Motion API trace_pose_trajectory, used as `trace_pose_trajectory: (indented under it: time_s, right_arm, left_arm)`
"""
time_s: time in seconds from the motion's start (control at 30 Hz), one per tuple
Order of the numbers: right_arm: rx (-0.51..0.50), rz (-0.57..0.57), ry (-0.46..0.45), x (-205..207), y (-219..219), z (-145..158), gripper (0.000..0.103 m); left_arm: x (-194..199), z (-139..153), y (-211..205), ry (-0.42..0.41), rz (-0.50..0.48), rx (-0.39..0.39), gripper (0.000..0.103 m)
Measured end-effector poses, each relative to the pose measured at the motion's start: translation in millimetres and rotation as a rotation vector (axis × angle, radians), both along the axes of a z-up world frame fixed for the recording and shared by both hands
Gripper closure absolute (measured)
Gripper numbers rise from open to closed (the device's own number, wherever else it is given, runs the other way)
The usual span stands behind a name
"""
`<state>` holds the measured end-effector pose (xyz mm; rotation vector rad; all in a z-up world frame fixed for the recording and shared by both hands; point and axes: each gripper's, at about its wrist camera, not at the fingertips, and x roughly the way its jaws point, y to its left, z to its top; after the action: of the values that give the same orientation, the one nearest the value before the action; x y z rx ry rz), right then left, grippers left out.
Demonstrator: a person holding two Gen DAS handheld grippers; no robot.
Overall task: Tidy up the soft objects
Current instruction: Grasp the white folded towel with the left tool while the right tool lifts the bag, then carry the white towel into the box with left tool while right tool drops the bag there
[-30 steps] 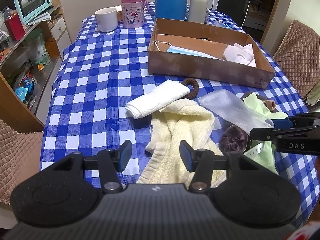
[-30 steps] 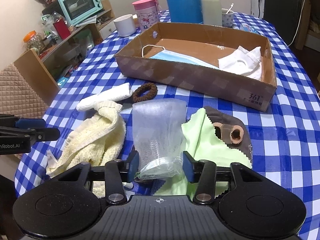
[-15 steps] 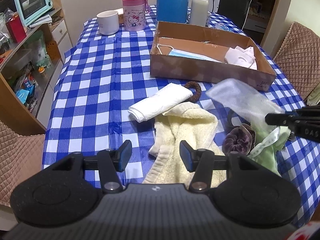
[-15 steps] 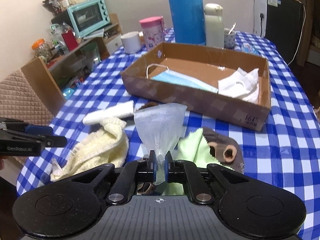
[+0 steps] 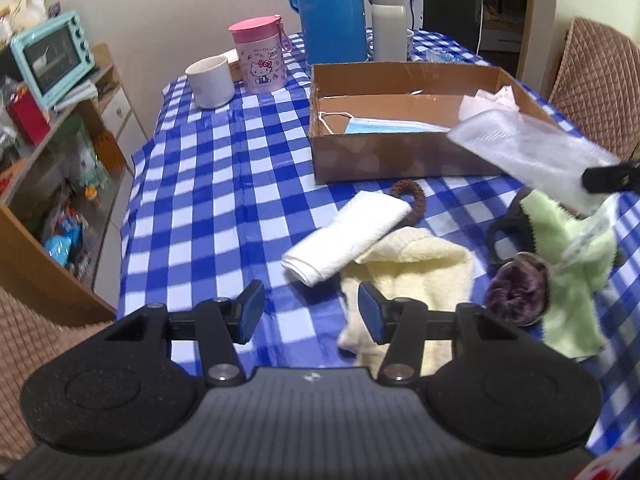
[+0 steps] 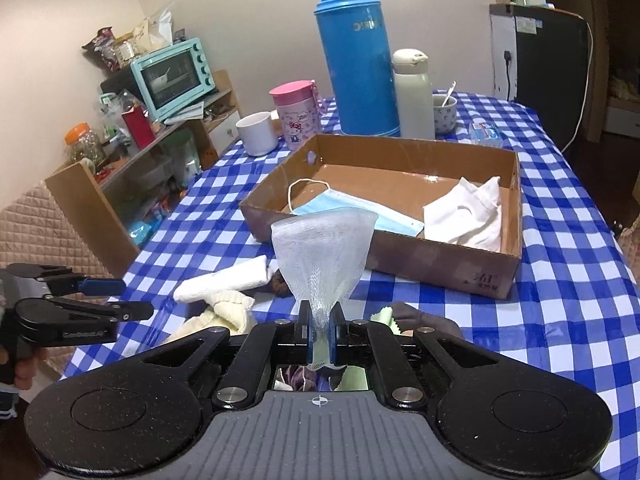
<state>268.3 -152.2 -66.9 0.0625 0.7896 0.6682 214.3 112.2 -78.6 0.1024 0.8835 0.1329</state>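
My right gripper [image 6: 319, 334] is shut on a translucent white mesh cap [image 6: 323, 255], lifted off the table and fanning out above the pads; in the left wrist view the cap [image 5: 524, 151] hangs before the cardboard box [image 5: 384, 162]. The box [image 6: 452, 270] holds a blue face mask [image 6: 360, 210] and a white cloth [image 6: 468, 216]. My left gripper [image 5: 310, 310] stands open over the tablecloth with nothing between its pads. On the cloth lie a rolled white towel [image 5: 348, 236], a cream towel [image 5: 412, 276], a brown hair tie [image 5: 408, 194], a purple scrunchie [image 5: 516, 296] and a green cloth [image 5: 568, 264].
At the far end stand a blue thermos [image 6: 356, 56], a white flask [image 6: 412, 92], a pink mug [image 6: 296, 114], a white cup [image 6: 258, 132] and a small cup [image 6: 444, 114]. A shelf with a teal oven [image 6: 172, 76] lines the left side. Quilted chairs [image 5: 596, 92] flank the table.
The right gripper closed on the mesh cap and raised it off the table toward the box. The left gripper stayed open and only tilted a little.
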Motion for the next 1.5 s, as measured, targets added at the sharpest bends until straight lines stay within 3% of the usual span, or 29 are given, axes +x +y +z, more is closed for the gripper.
trace_pose_trajectory:
  time_s: [0.63, 0.8, 1.0, 1.3, 1.5]
  right_arm:
    - [-0.011, -0.076, 0.054, 10.2, -14.1, -9.7, 0.096]
    - [-0.016, -0.089, 0.060, 11.0, -16.5, -10.7, 0.096]
    - [-0.015, -0.103, 0.064, 10.8, -19.3, -11.6, 0.096]
    - [0.005, -0.093, 0.044, 8.6, -18.4, -6.9, 0.096]
    - [0.029, -0.077, 0.023, 8.9, -18.4, 1.1, 0.096]
  left_arm:
    - [45.6, -55.1, -12.8, 0.059, -0.257, 0.227, 0.056]
    - [53.6, -65.0, -12.7, 0.073, -0.278, 0.249, 0.072]
    - [49.6, -62.1, -5.4, 0.062, -0.239, 0.196, 0.084]
    - [32.3, -32.1, 16.8, 0.009, -0.096, 0.051, 0.086]
    - [25.2, -4.6, 22.6, -0.034, -0.050, 0.006, 0.087]
